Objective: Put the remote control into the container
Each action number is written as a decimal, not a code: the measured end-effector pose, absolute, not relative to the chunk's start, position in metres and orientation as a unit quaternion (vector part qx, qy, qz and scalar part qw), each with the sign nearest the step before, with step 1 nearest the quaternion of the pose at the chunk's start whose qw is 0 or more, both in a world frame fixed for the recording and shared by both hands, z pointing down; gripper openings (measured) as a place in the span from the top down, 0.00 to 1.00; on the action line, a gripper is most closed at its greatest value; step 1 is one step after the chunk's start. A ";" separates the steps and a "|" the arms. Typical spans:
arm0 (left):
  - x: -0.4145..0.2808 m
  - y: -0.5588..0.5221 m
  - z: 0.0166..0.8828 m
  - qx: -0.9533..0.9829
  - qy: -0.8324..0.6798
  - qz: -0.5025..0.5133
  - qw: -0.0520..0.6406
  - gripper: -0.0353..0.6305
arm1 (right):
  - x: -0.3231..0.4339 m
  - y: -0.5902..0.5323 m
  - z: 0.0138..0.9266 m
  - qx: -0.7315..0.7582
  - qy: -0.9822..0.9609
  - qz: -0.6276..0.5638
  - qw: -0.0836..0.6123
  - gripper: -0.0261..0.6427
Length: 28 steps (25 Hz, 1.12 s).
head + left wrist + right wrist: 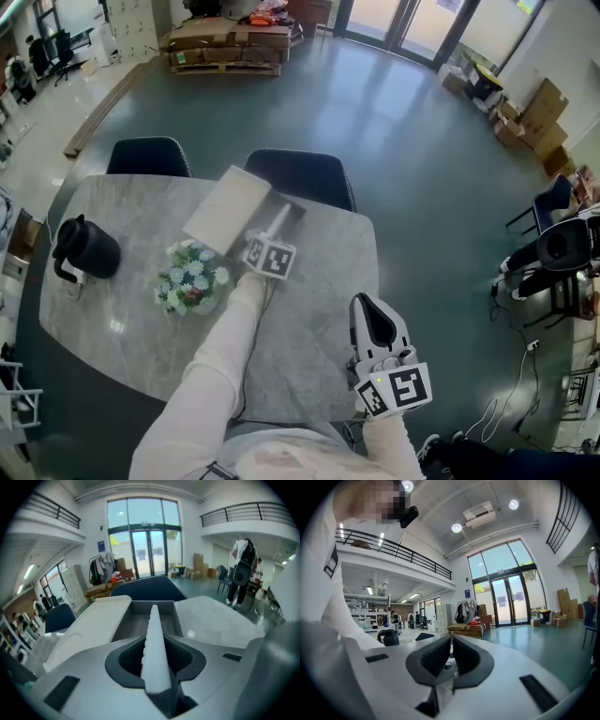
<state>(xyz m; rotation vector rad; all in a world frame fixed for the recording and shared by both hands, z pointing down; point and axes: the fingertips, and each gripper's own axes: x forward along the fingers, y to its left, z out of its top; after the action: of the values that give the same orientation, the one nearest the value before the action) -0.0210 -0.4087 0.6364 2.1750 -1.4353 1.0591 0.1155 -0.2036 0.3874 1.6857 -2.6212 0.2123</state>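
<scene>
Closest to me is my right gripper (373,314), hanging off the near right edge of the table (309,319). Its own view shows the jaws pressed together with nothing between them, so that one's empty.

Further in, my left gripper (265,242) is tipped down over the middle of the table and it's pinching the remote control (154,634). The remote is white and stands on its edge between the dark pads, with the long end sticking out in front. That end points right into the open gray container (139,620), over the inside of it. I can't tell if the tip is touching the bottom.

The container's pale lid (228,208) is swung open to the left and sits tilted beside the box.

Left of the gripper there's a bunch of white and blue flowers (192,277), and further left a black jug (86,248) near the table edge.

Two dark chairs (148,157) are tucked in on the far side. Way back across the green floor (375,112) is a pallet of cardboard boxes (225,42).
</scene>
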 end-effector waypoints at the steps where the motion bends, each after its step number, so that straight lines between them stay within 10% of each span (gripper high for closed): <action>1: -0.021 -0.409 0.642 0.756 -0.495 0.401 0.151 0.77 | 0.116 -0.203 0.388 0.541 -0.838 0.068 0.010 0.93; 19: -0.044 -0.412 0.689 0.666 -0.396 0.632 -0.003 0.77 | 0.127 -0.204 0.397 0.552 -0.831 0.070 0.013 0.93; 28: -0.029 -0.405 0.682 0.733 -0.386 0.556 0.064 0.73 | 0.128 -0.203 0.392 0.550 -0.832 0.068 0.010 0.93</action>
<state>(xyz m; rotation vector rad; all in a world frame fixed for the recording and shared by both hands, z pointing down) -0.0286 -0.4052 0.6816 2.2128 -1.1654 1.6797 0.1279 -0.2035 0.3924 1.7167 -2.5991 0.2120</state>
